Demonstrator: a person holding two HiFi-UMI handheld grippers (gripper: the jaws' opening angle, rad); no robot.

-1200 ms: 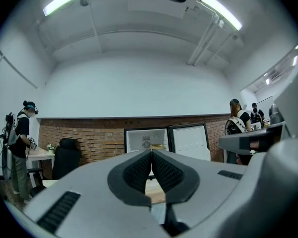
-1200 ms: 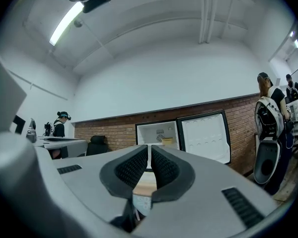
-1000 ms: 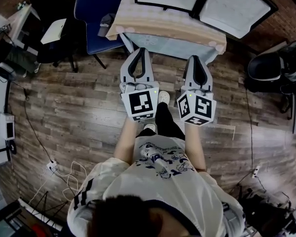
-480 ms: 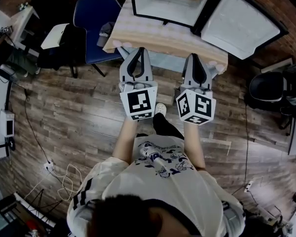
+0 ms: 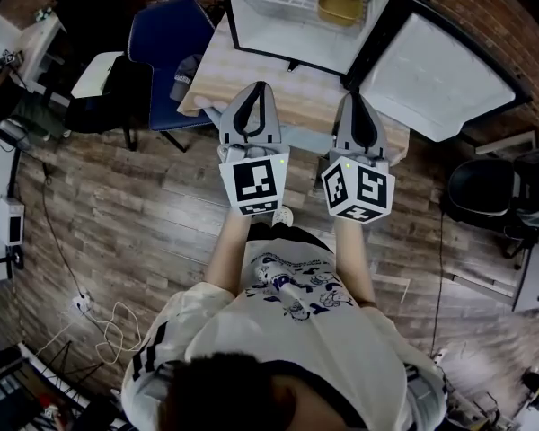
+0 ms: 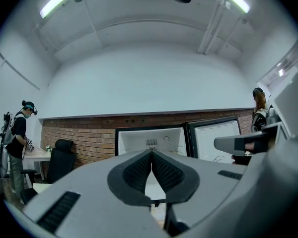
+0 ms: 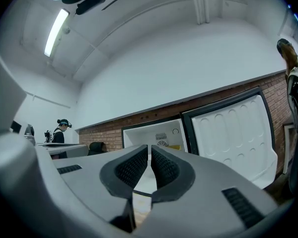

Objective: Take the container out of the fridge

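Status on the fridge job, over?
Left tool and right tool both shut, empty. Yellow container inside fridge, untouched. Door open, nothing blocking.

**Matt plastic, worn wood, smooth white liner**

The left gripper (image 5: 258, 88) and right gripper (image 5: 359, 97) have matt grey plastic shells. Their pads (image 6: 136, 172) are dark, finely ribbed and rubber-like. The floor (image 5: 117, 214) is brown wood plank with a dull sheen. At the far side, the fridge (image 5: 287, 39) and its door (image 5: 440, 79) are lined in smooth white plastic. The container (image 5: 340, 3) looks like yellow plastic. The tablecloth (image 5: 242, 65) is pale cloth, and the wall (image 6: 89, 138) is rough brick.
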